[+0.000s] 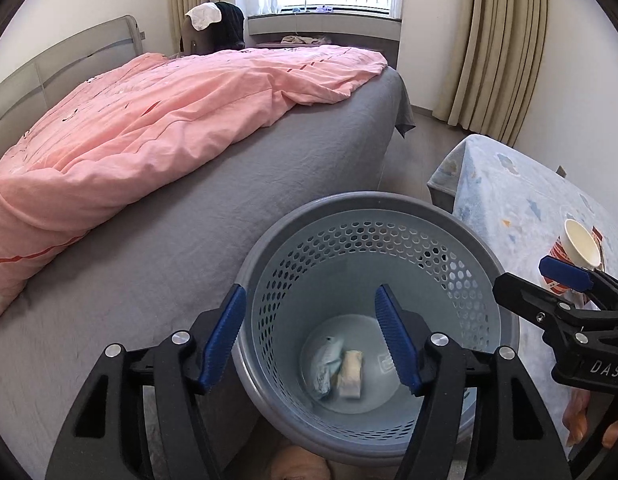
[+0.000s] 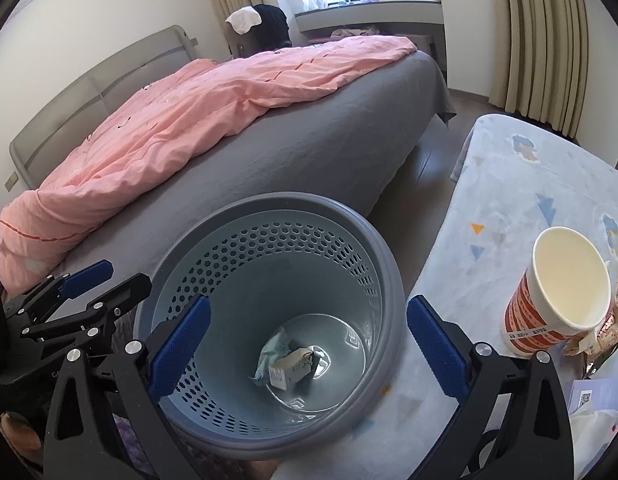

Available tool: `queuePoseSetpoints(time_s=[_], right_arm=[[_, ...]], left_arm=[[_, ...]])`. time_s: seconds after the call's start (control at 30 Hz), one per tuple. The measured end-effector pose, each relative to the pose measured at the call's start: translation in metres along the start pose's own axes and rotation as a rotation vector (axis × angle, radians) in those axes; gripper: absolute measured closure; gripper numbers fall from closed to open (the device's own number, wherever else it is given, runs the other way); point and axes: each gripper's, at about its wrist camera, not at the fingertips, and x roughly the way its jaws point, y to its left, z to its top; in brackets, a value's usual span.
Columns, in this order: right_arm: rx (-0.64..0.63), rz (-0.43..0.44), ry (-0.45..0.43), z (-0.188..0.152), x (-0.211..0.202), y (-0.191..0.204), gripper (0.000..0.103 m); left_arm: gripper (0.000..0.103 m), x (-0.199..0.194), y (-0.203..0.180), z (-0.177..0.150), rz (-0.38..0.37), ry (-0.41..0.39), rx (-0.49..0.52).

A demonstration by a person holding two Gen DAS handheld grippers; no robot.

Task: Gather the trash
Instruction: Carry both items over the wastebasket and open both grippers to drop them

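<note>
A grey perforated waste bin point(image 1: 373, 200) stands on the floor between the bed and a table. On its bottom lie a crumpled pale blue wrapper point(image 1: 327, 364) and a small beige carton point(image 1: 351, 368). My left gripper point(image 1: 311, 296) hangs open over the bin with nothing between its blue pads. My right gripper point(image 2: 309, 308) is open wide above the same bin point(image 2: 277, 204), also empty, its right finger over the table edge. On the table, right of that gripper, stand a red-and-white paper cup point(image 2: 561, 292) and a crinkled snack wrapper point(image 2: 617, 308).
A bed with a grey sheet point(image 1: 213, 200) and pink quilt point(image 1: 149, 120) fills the left side. The table's pale blue patterned cloth point(image 2: 509, 200) lies at the right, with a white box point(image 2: 589, 396) near its front corner. Curtains, a window and a clothes-draped chair point(image 1: 217, 24) are far behind.
</note>
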Motion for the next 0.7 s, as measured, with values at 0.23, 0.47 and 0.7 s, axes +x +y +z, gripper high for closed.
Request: queuePoseSetpoints(time_s=[0.23, 0.47, 0.7], right_arm=[[0.007, -0.001, -0.001, -0.0012, 0.0, 0.0004, 0.006], [0.008, -0.001, 0.001, -0.001, 0.0, 0.0001, 0.006], [0.009, -0.002, -0.003, -0.0014, -0.0016, 0.0006, 0.006]], left_arm=[[0.036, -0.0004, 0.0029, -0.0002, 0.0, -0.003, -0.009], [0.036, -0.0004, 0.0029, -0.0001, -0.001, -0.003, -0.01], [0.036, -0.0021, 0.0027, 0.0003, -0.002, -0.01, -0.013]])
